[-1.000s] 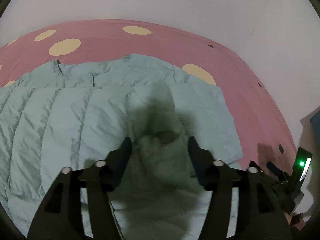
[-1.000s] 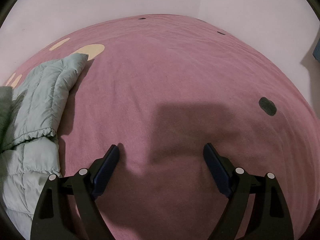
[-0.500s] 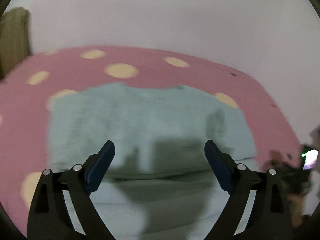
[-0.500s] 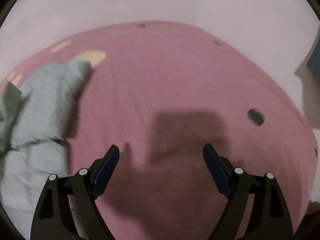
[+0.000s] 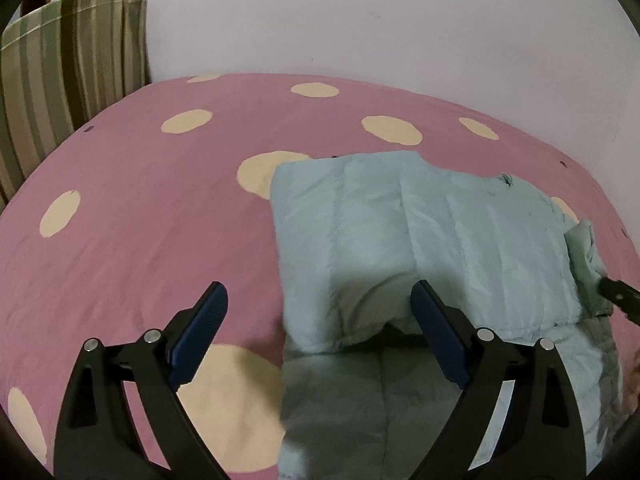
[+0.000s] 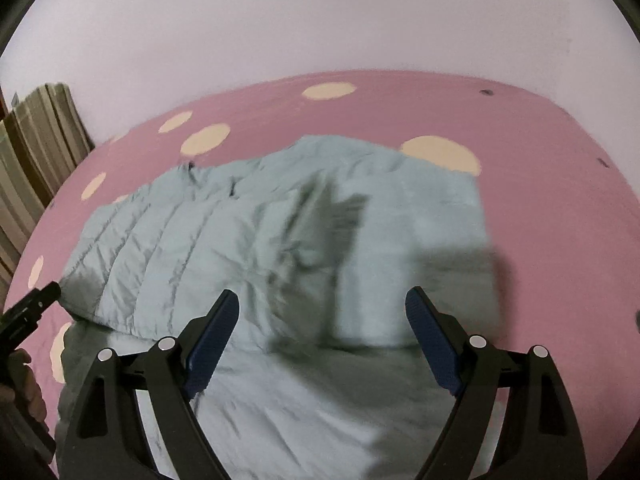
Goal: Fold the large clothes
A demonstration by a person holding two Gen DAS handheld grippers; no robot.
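Observation:
A pale blue-green quilted jacket (image 5: 432,236) lies folded on a pink bed sheet with cream dots (image 5: 152,216). Its upper layer is doubled over the lower part, with the fold's edge near my fingers. My left gripper (image 5: 316,304) is open and empty, above the jacket's left edge, its left finger over bare sheet. In the right wrist view the jacket (image 6: 248,248) fills the middle. My right gripper (image 6: 322,312) is open and empty, just above the jacket. The left gripper's tip (image 6: 32,308) shows at the left edge there.
A pale wall (image 5: 360,20) runs behind the bed. A green and beige striped curtain (image 5: 72,56) hangs at the far left; it also shows in the right wrist view (image 6: 32,152). Bare sheet (image 6: 568,208) lies to the jacket's right.
My left gripper opened, let go of the jacket and swung left to its left edge. My right gripper swung left from bare sheet to above the jacket.

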